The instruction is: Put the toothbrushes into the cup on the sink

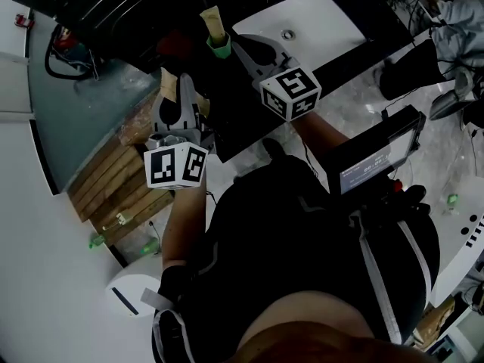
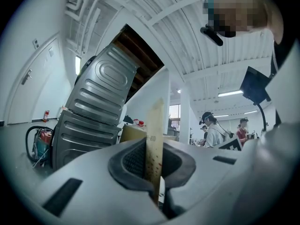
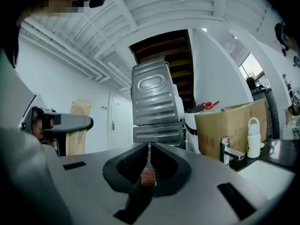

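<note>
Looking down, we see both grippers held about level beside the white sink (image 1: 325, 17), which lies at the upper right of the head view. The left gripper (image 2: 153, 153) is clamped on 1 tan toothbrush (image 2: 155, 125), a flat strip standing upright between its pads. The right gripper (image 3: 149, 156) has its jaws nearly together on a thin thing, probably the green-banded toothbrush (image 1: 215, 27) at its tips. Both toothbrushes are left of the sink, apart from it.

Lower end of toothbrush (image 2: 155, 125) hidden btwn left gripper (image 2: 153, 161) jaws.
</note>
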The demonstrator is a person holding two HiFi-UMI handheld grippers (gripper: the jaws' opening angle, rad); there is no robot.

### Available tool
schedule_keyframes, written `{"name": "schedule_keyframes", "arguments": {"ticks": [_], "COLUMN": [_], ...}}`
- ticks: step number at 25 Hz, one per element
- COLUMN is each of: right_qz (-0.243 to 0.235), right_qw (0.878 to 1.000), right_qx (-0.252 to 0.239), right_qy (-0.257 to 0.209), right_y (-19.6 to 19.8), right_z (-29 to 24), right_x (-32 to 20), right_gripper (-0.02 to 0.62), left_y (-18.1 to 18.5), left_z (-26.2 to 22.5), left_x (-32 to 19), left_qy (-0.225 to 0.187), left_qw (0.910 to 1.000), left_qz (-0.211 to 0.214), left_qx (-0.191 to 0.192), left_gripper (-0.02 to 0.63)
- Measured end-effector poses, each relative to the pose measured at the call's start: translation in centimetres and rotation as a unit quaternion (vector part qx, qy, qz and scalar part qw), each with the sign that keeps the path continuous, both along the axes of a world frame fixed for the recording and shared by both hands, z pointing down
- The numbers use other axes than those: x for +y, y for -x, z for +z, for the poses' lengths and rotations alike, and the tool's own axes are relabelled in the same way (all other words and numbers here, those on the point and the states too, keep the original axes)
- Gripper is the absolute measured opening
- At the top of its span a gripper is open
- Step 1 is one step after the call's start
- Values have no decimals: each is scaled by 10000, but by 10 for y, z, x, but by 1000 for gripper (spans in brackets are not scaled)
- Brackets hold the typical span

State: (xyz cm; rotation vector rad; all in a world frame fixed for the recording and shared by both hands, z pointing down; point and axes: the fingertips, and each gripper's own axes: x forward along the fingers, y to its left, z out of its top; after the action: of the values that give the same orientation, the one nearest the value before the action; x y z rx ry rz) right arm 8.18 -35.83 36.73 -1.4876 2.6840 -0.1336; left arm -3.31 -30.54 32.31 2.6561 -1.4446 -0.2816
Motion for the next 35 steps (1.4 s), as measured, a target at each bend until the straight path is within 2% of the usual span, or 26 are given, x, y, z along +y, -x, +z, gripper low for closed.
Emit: {"name": "schedule_keyframes", "arguments": {"ticks": [8, 13, 22, 30, 35], "right_qz": [89, 14, 96, 139, 83], "right_qw": [10000, 10000, 10000, 9998, 9995], "right_qx": [0, -10, 16, -65, -138], "right_qy": [45, 13, -21, 162, 255], "right_y": [-7, -11, -35, -68, -79], "right_z": [-9, -13, -14, 1, 9], "right_x": [29, 35, 33, 16, 1], "right_gripper": [37, 37, 37, 37, 37], "left_y": [-14, -17, -41, -58, -55], "left_z": [-4, -7, -19, -10, 1], "left_x": [11, 7, -35, -92, -124], "left_qy": [-86, -193, -450, -468, -397], "left_qw": [9993, 9991, 9979, 9986, 9990], "left_qz": [330, 389, 456, 263, -59], "left_qx": [-142, 40, 57, -30, 189], "left_gripper": [13, 14, 12, 12, 12]}}
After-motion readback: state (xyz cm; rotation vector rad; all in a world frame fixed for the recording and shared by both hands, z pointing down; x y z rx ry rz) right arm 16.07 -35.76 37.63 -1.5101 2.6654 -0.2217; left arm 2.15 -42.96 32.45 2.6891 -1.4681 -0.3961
